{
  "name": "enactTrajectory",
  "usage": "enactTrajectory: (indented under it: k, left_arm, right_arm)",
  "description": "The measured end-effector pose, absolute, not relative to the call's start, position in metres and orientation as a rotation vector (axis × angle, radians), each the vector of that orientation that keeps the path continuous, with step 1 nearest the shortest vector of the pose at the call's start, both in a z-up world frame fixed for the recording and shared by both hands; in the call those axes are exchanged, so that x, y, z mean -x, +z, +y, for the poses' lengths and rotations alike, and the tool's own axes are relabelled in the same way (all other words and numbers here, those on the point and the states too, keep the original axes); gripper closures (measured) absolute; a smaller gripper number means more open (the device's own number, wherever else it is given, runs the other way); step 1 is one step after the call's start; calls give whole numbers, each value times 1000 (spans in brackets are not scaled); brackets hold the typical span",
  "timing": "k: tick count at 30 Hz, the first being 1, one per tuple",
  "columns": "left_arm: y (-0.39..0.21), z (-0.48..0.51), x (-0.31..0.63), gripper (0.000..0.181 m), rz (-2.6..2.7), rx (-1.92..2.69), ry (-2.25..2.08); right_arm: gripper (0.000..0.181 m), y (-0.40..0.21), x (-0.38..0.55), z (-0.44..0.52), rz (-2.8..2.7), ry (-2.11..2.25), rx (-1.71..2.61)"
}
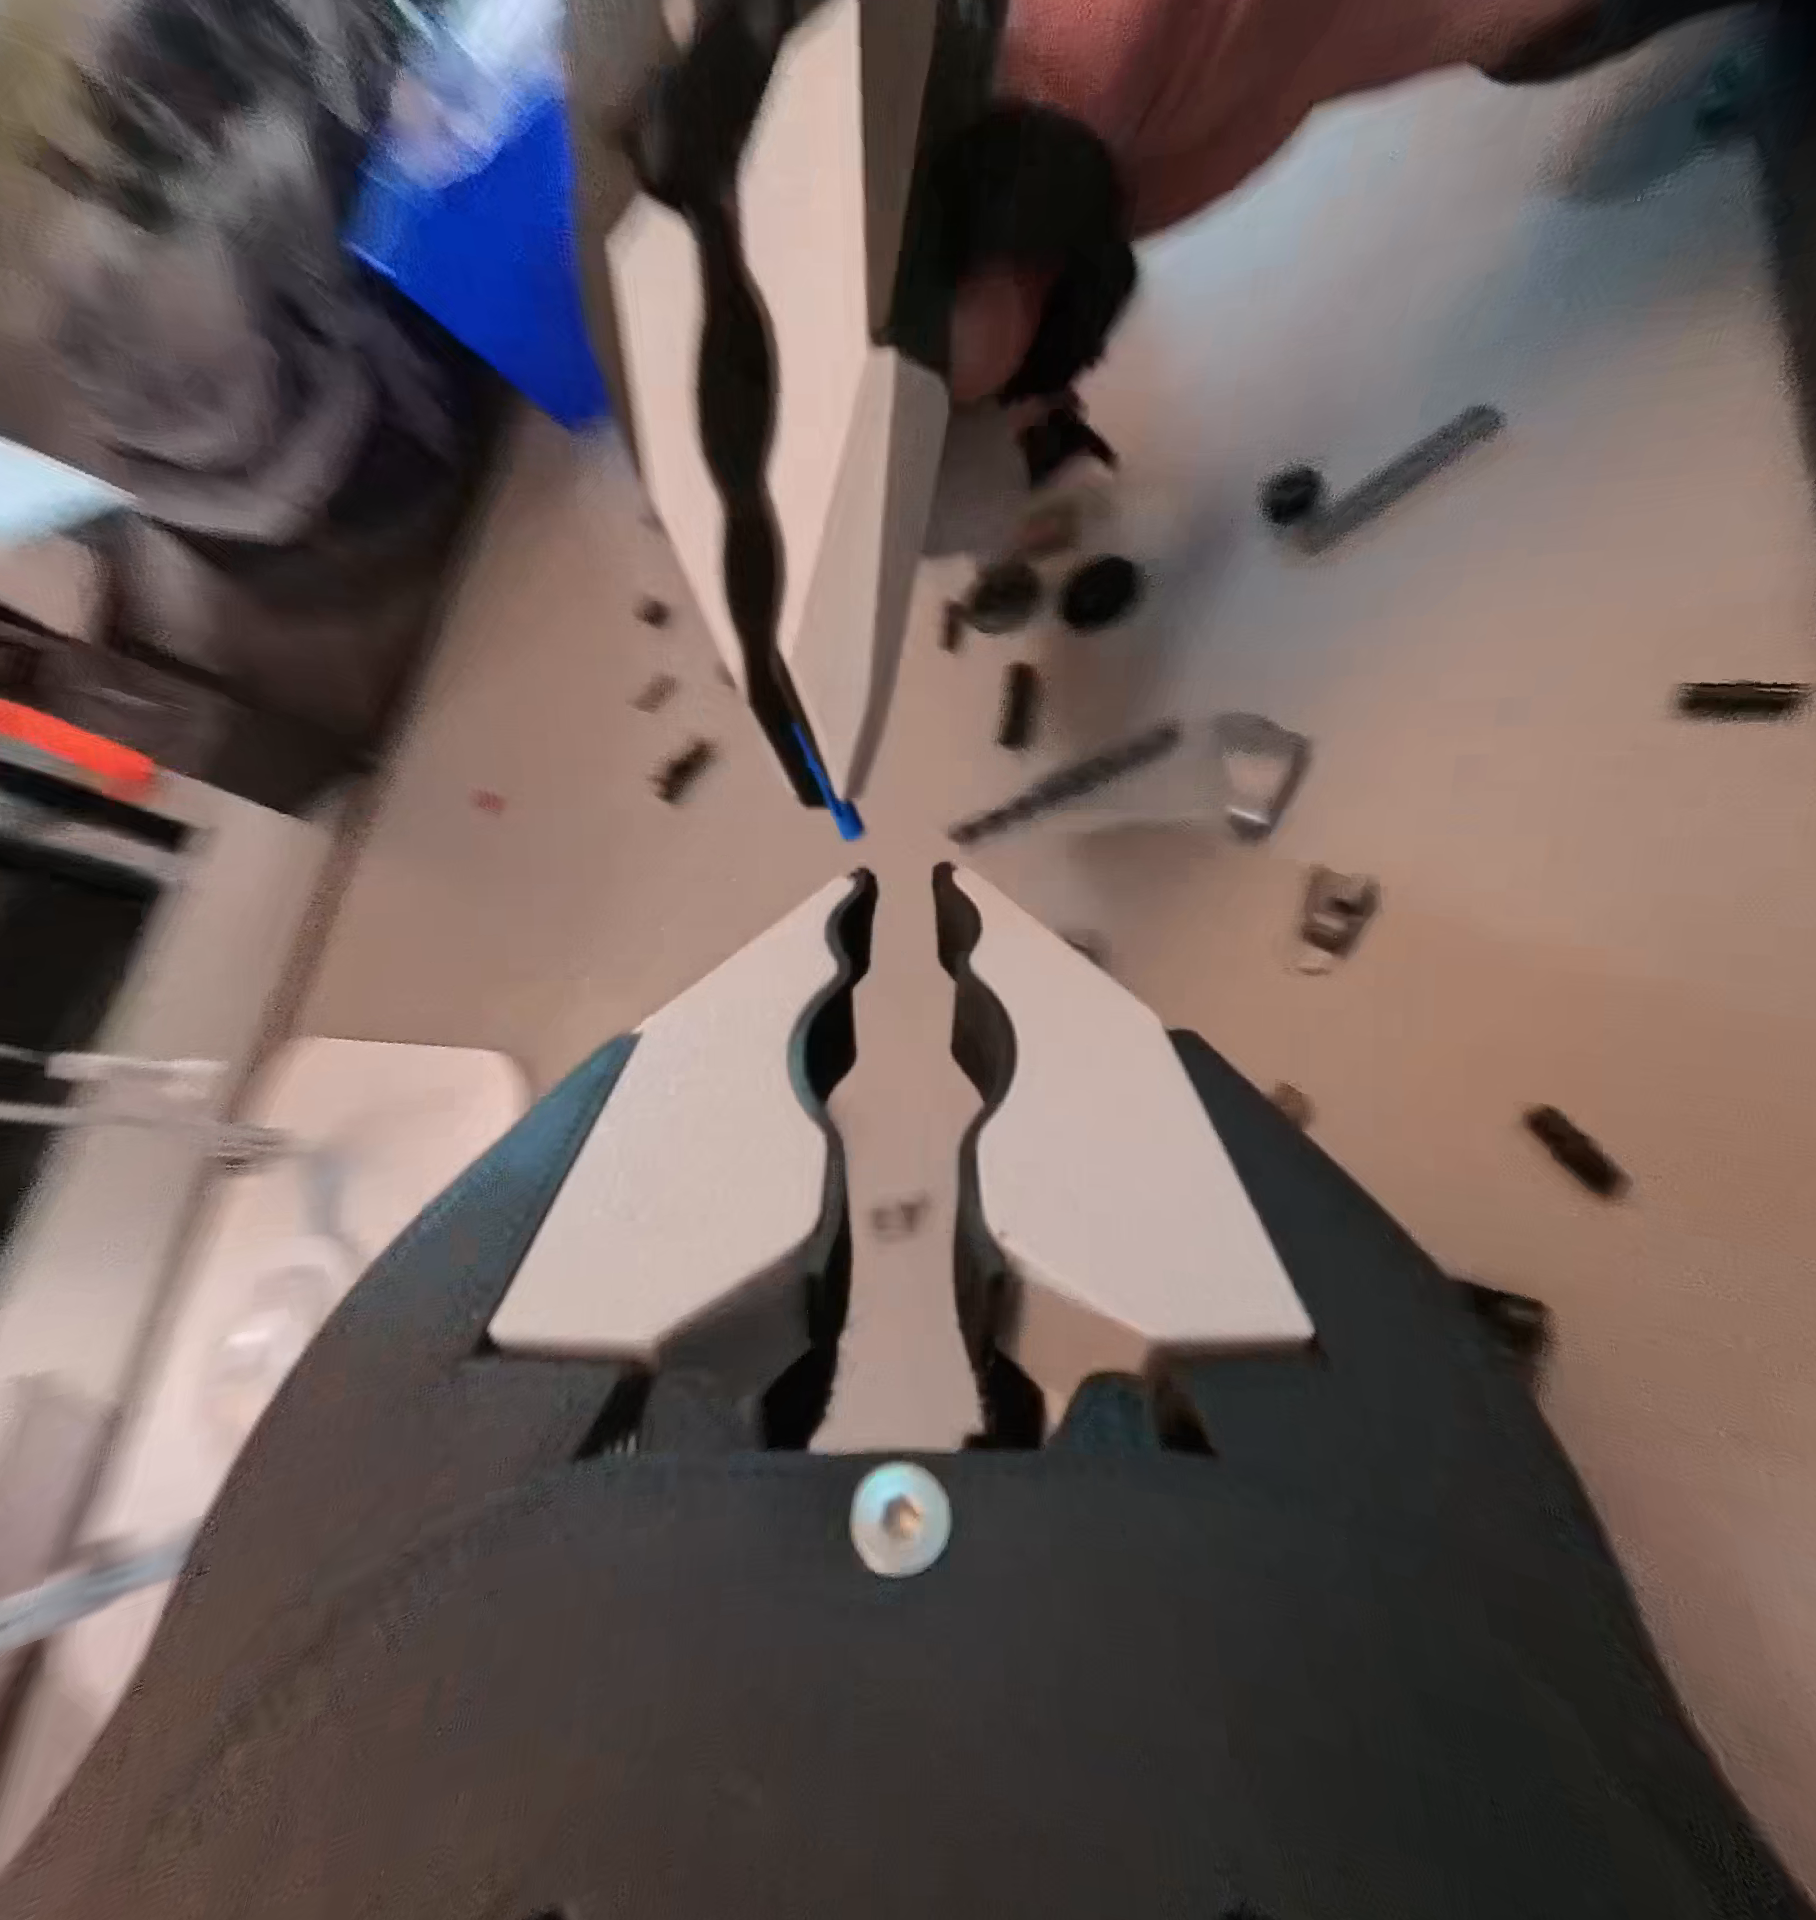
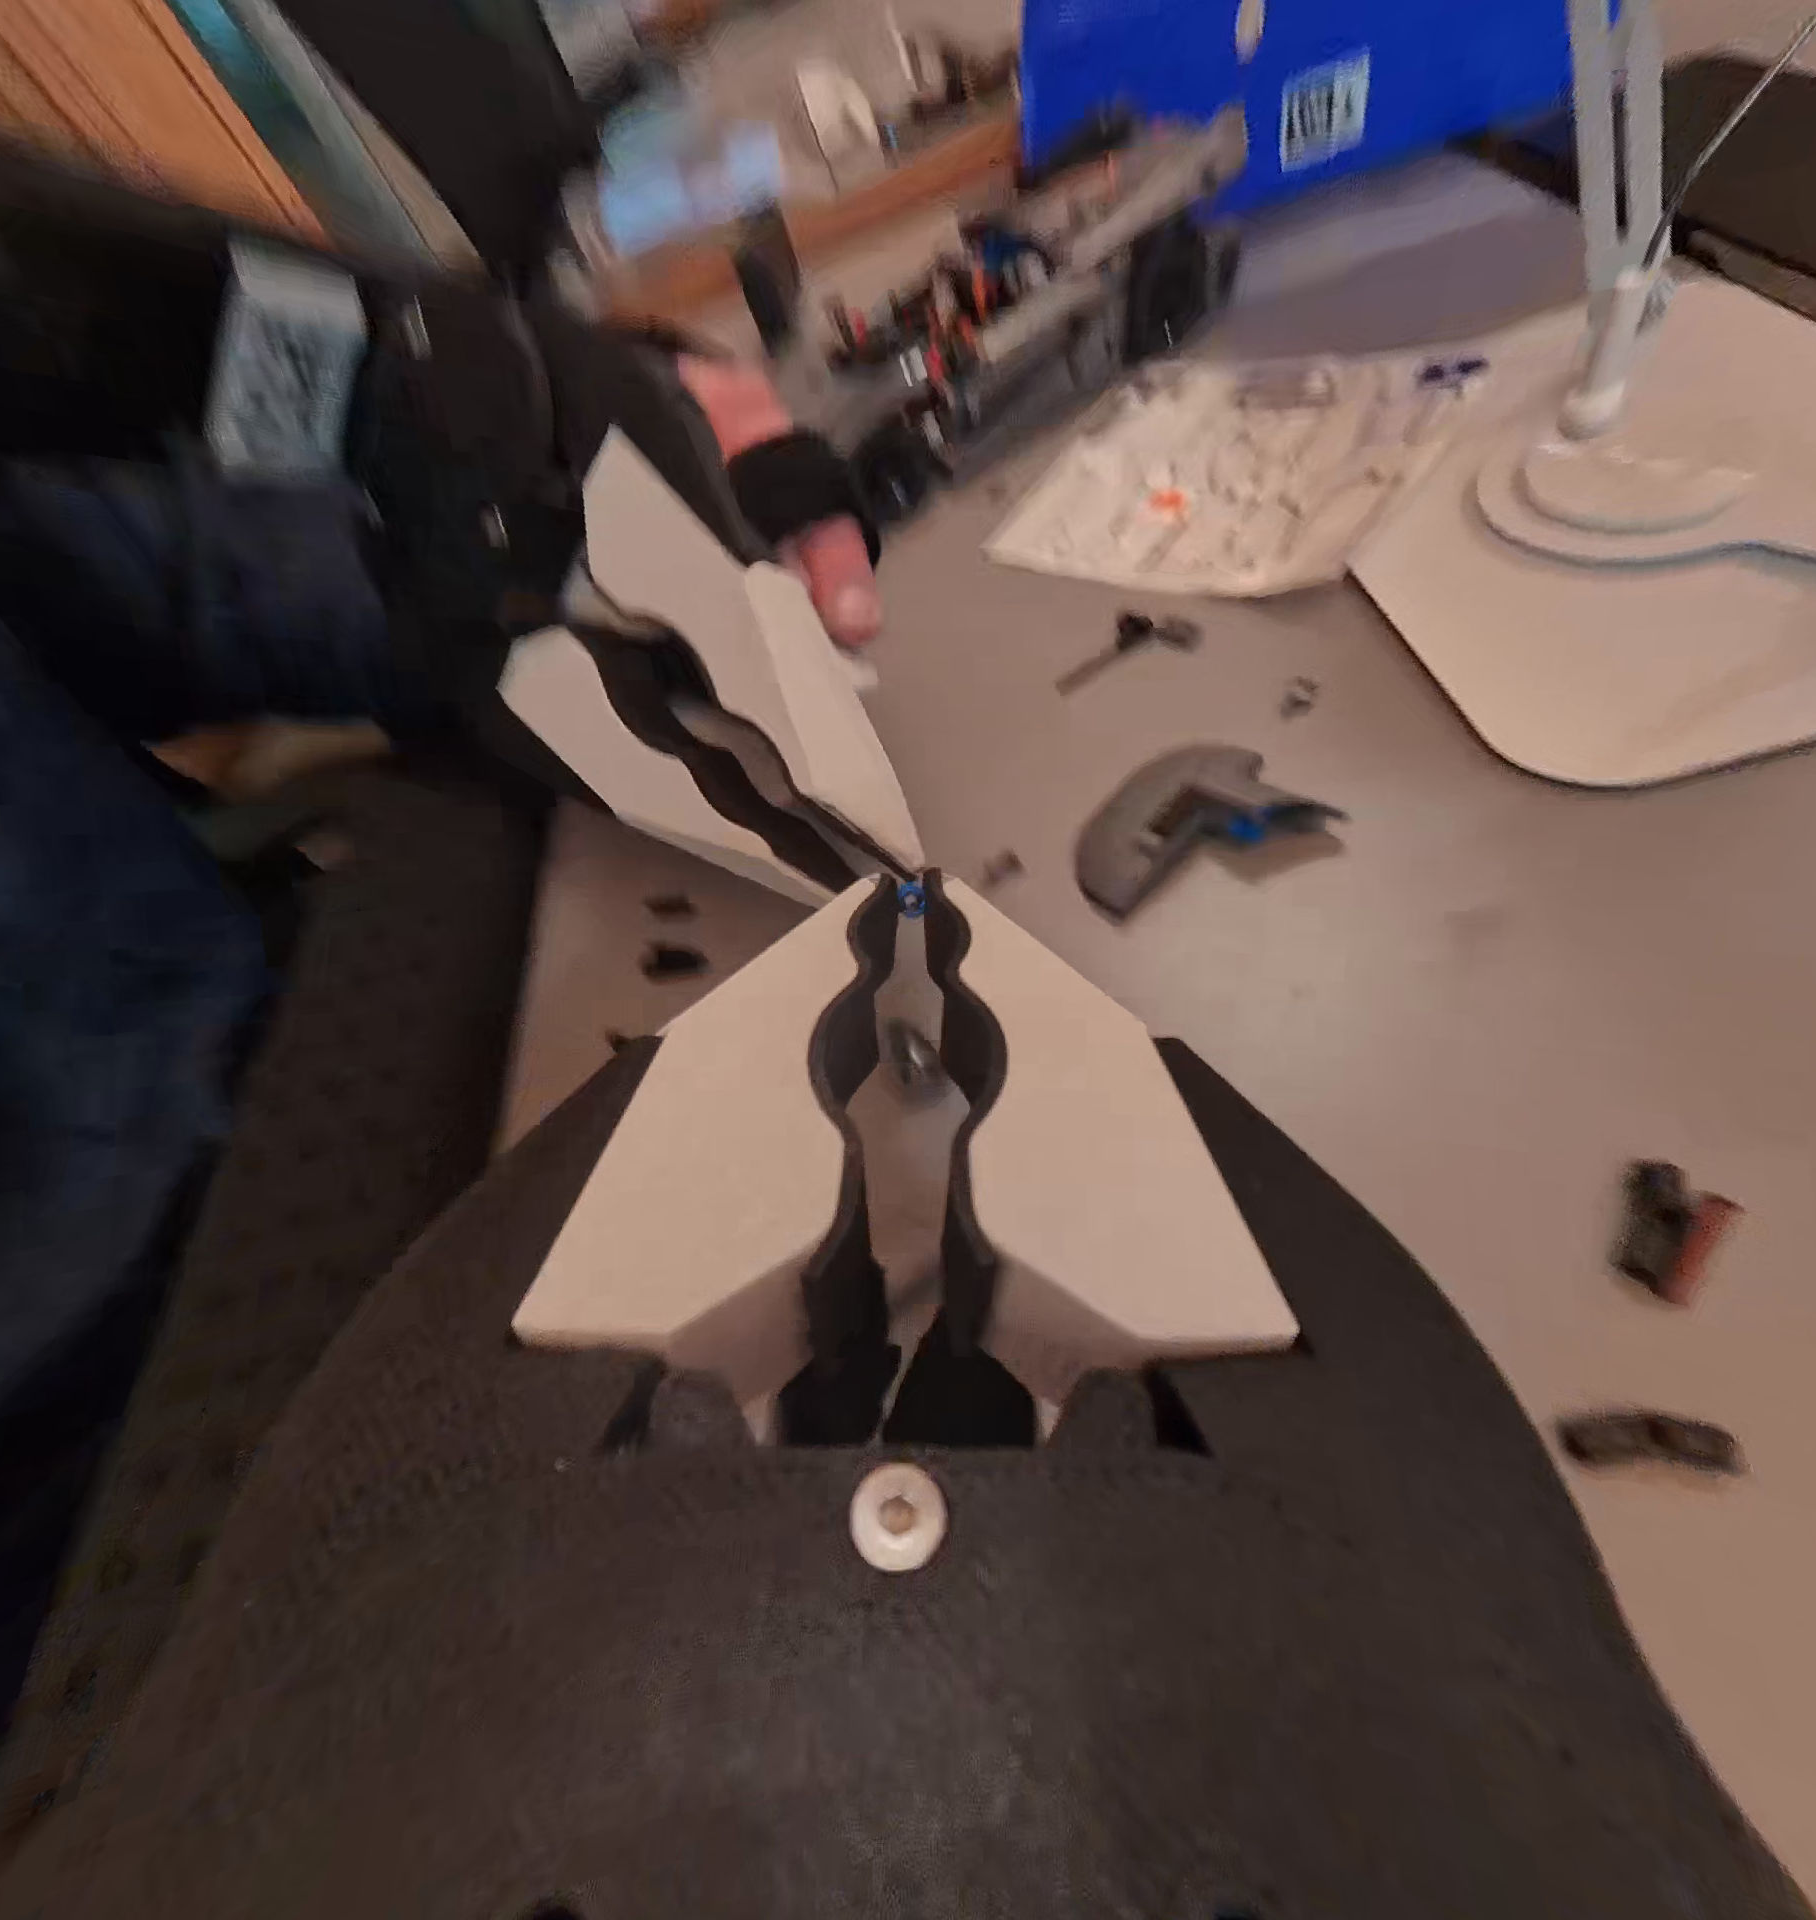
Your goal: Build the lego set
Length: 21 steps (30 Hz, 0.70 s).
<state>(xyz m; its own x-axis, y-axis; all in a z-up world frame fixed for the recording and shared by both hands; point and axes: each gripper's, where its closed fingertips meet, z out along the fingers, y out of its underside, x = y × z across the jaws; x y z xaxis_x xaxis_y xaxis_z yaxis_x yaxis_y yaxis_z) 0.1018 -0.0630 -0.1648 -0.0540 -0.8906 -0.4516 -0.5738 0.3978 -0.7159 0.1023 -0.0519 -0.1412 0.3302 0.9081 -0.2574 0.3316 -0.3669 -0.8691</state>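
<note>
left wrist view, left tool (image 1: 904, 878) slightly parted, empty, right tool (image 2: 912, 896) pinching blue pin (image 2: 910, 900), tips nearly meeting above table (image 2: 1299, 1039)

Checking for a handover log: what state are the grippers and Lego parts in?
Right gripper: shut on blue pin.
Left gripper: open, empty, tips close to the pin.
Grey assembly: lying on the table, not held.
Black pieces: scattered loose.

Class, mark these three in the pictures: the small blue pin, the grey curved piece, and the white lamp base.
small blue pin (image 2: 910, 900), right wrist view, on its round end between the fingertips.
grey curved piece (image 2: 1158, 821), right wrist view, on its grey body.
white lamp base (image 2: 1610, 499), right wrist view, on its flat round foot.
</note>
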Motion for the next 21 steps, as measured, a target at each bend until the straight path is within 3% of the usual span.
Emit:
enactTrajectory:
  k: [6,14,21]
  left_arm:
    - [-210,-74,-93,145,1903,1515,-621]
    - [-227,-82,-95,170,1956,1572,-680]
    - [-227,-81,-95,170,1951,1573,-686]
  right_arm:
    - [178,-182,-103,-62,-1415,595,1967]
    - [178,-211,-98,-70,-1636,371,1999]
    - [178,-208,-96,-72,-1673,336,1981]
